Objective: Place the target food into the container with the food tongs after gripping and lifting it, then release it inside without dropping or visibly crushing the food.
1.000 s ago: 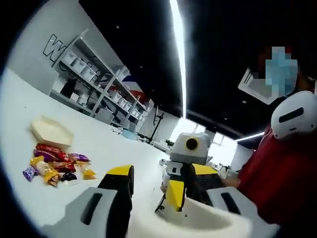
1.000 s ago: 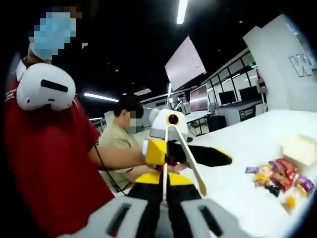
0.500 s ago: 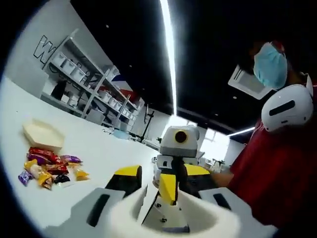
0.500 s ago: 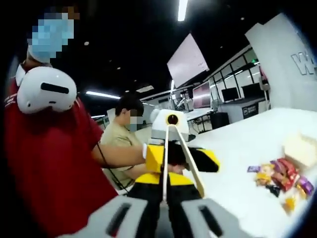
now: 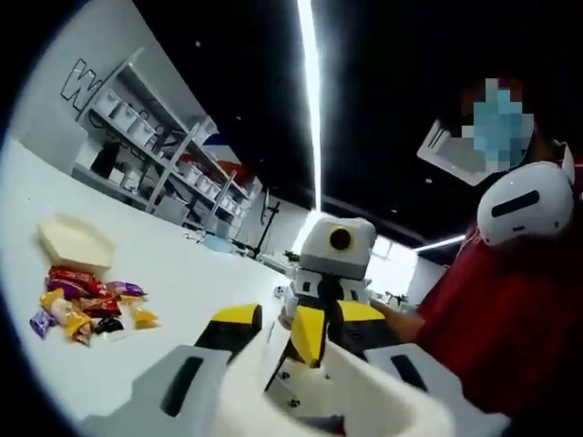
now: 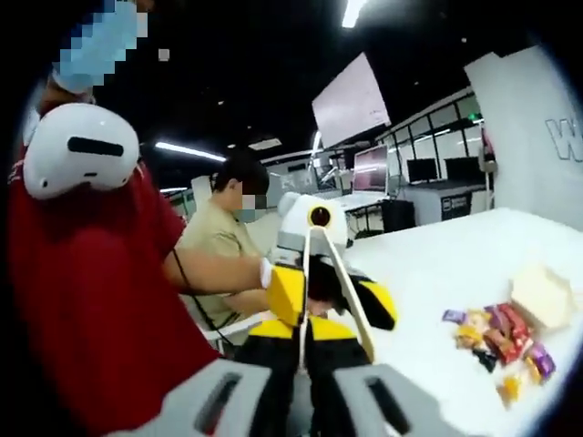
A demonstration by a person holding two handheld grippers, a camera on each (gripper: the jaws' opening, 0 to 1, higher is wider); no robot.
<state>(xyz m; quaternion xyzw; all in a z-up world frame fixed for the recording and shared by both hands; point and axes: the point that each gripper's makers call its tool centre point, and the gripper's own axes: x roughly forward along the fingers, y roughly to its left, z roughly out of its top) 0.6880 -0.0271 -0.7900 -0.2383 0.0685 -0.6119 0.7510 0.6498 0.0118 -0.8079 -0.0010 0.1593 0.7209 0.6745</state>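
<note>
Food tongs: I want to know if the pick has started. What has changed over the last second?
Nothing has been picked up or let go. The right gripper still holds the food tongs clamped in its jaws, raised above the white table; only the views shifted slightly with the hands. The wrapped snacks and the pale container lie where they were, untouched.

The tabletop (image 5: 182, 273) is white, smooth and matt. The wrapped sweets (image 5: 86, 305) lie in glossy crinkled wrappers, red, purple and yellow, like foil or plastic film. The hexagonal container (image 5: 75, 244) looks like cream matt plastic. The food tongs (image 6: 332, 278) are pale and smooth, seemingly plastic. The left claw (image 5: 273, 332) has matt black and yellow jaw faces on hard white plastic. The person's red shirt (image 6: 91, 300) is matt cloth.
</note>
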